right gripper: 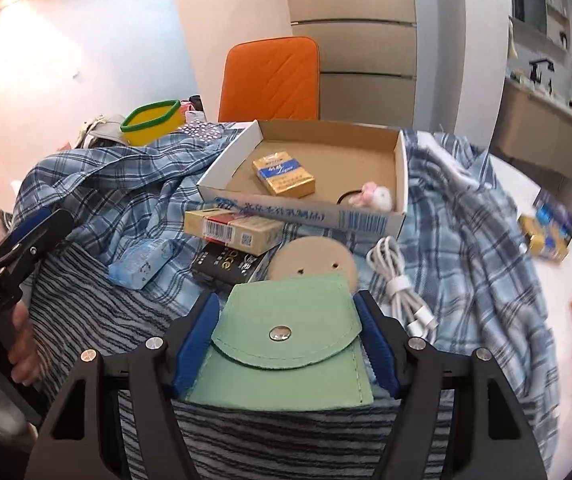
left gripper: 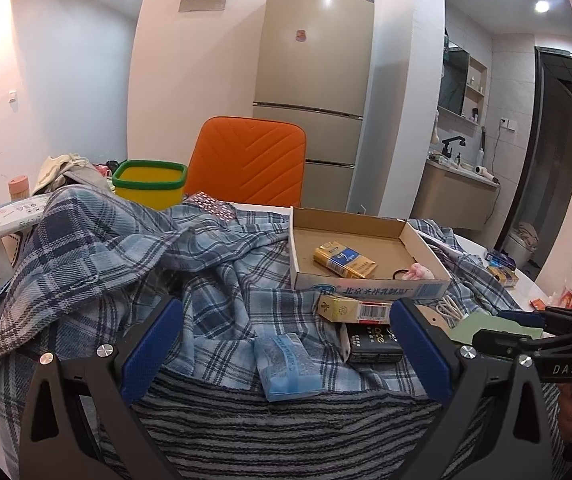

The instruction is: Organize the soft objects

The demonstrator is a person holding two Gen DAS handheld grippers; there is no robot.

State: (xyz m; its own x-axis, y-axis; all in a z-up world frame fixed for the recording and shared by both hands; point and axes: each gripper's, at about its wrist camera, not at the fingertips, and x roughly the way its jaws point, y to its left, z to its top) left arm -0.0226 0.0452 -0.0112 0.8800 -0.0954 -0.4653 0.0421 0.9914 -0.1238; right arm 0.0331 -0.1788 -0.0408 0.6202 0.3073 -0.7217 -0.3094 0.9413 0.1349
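Grippers are working over a plaid cloth (right gripper: 106, 184). At left in the right wrist view, the left gripper (left gripper: 286, 344) is hanging wide and empty near a blue packet (left gripper: 286, 364). At lower centre, the right gripper (right gripper: 286, 344) is clamping a green pouch (right gripper: 286, 344). Above it, a box (right gripper: 305, 216) is sitting with a pink toy (right gripper: 373, 196) inside.
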